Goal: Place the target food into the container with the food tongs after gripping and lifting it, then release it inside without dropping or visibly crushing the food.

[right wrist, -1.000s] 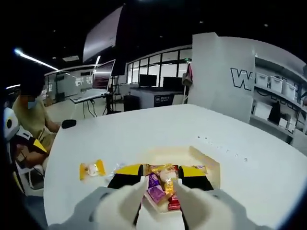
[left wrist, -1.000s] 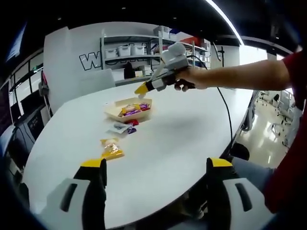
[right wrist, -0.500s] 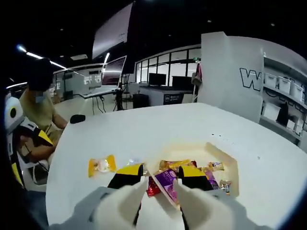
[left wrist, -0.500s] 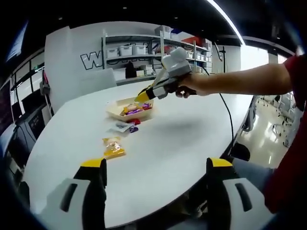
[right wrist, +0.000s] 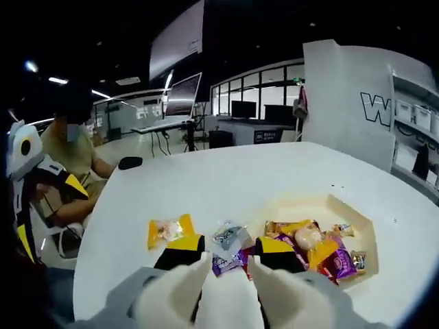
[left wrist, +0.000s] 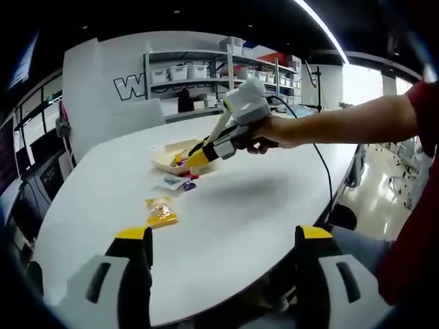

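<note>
Right gripper (right wrist: 228,252) hangs low over the white table (right wrist: 233,175), its fingers (right wrist: 180,251) slightly parted with nothing pinched, tips over the loose purple and clear-wrapped candies (right wrist: 230,236) just beside the tray. The tray (right wrist: 357,223) sits to the right, full of wrapped sweets (right wrist: 322,250). A yellow-wrapped candy (right wrist: 168,229) lies alone on the left. From the left gripper view, the left gripper (left wrist: 223,236) waits near the table edge, fingers (left wrist: 134,236) spread wide and empty.
</note>
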A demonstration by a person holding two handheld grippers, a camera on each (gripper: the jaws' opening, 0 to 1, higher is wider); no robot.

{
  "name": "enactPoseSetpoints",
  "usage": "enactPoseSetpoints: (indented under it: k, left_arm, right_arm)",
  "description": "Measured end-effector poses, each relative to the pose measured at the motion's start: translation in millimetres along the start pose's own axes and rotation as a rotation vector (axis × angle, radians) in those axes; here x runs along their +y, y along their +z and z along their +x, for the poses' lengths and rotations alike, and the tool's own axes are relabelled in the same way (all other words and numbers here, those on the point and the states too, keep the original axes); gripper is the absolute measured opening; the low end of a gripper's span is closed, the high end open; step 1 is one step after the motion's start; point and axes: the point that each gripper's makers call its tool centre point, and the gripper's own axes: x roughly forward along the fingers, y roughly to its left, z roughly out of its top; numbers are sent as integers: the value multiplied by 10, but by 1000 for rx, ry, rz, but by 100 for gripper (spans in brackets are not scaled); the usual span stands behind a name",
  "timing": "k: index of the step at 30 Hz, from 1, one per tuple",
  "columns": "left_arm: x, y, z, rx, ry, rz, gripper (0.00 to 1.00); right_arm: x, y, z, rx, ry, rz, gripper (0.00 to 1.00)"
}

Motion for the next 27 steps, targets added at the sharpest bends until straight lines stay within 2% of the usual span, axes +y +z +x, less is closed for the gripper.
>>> enactPoseSetpoints:
  k: [5,7,9,12,15,18,19,20,21,25,27]
  left_arm:
    - [11,-40,9,9,0,-2,83]
    - [6,-29,7,5,-3,-2,83]
    - [11,-18,1,0,-3,-5,83]
    - [27,-36,-3,5,0,-7,83]
    - [33,-45,-12,4,0,-10,83]
    - [40,-45,-27,5,2,-10,83]
    - [46,-45,-33,6,4,-8,83]
    - [63,-44,-43,4,9,-9,83]
    - [77,-42,-49,3,11,-11,83]
    - [103,-37,-57,1,17,-15,83]
    - [68,30,-66,-26,5,-23,83]
  right_arm:
    - [69,-9,61,3,25,-9,24]
    - [104,-2,107,-4,23,-59,24]
    - [157,31,135,-21,27,-39,24]
    - [127,10,209,-3,1,-54,24]
    - [181,-28,274,1,21,-44,24]
    - [215,-100,334,31,22,-69,24]
    - [233,-130,341,43,29,-71,25]
    - [245,-85,340,14,33,-113,25]
    - [249,-111,330,30,33,-96,25]
    - [256,-129,286,33,42,-119,24]
    - [258,-144,237,28,40,-112,24]
